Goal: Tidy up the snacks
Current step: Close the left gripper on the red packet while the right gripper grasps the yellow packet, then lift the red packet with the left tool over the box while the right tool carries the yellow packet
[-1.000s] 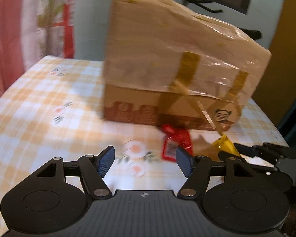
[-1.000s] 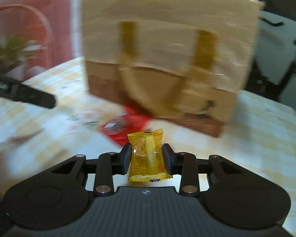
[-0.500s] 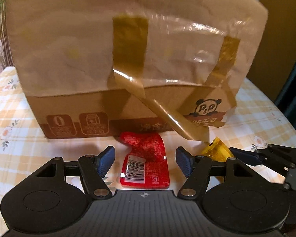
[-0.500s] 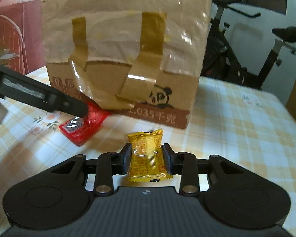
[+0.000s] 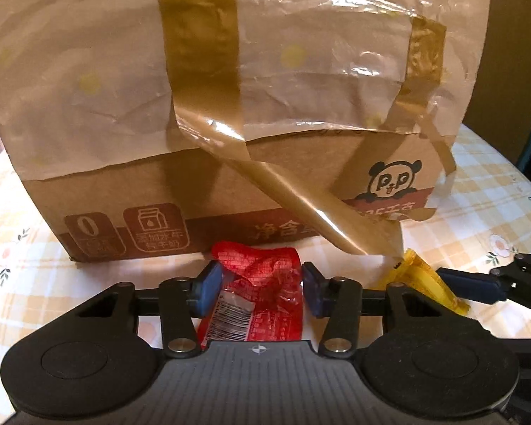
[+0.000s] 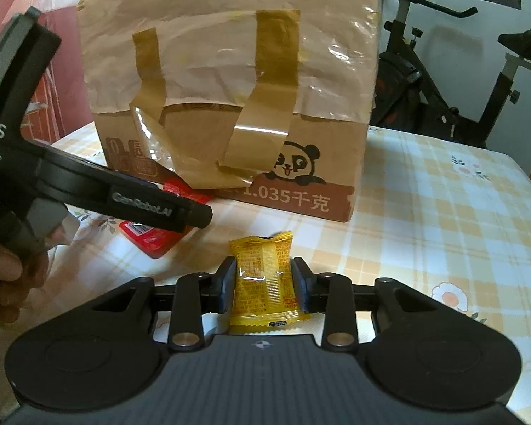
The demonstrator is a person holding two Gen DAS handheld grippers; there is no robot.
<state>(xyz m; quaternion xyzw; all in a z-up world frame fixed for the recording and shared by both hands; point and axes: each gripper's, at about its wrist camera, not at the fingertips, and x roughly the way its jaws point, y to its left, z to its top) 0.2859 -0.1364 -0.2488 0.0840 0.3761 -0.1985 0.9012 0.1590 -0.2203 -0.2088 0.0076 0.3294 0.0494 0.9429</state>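
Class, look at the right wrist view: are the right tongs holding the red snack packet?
No: the right tongs are shut on the yellow snack packet, while the red snack packet lies on the table beside the cardboard box.

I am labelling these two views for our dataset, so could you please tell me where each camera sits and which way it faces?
Left wrist: on the left gripper, facing the cardboard box; its fingers flank the red packet.
Right wrist: on the right gripper, facing the same box, shut on the yellow packet; the left gripper and the hand holding it show.
Shared: box, both packets, checked tablecloth.
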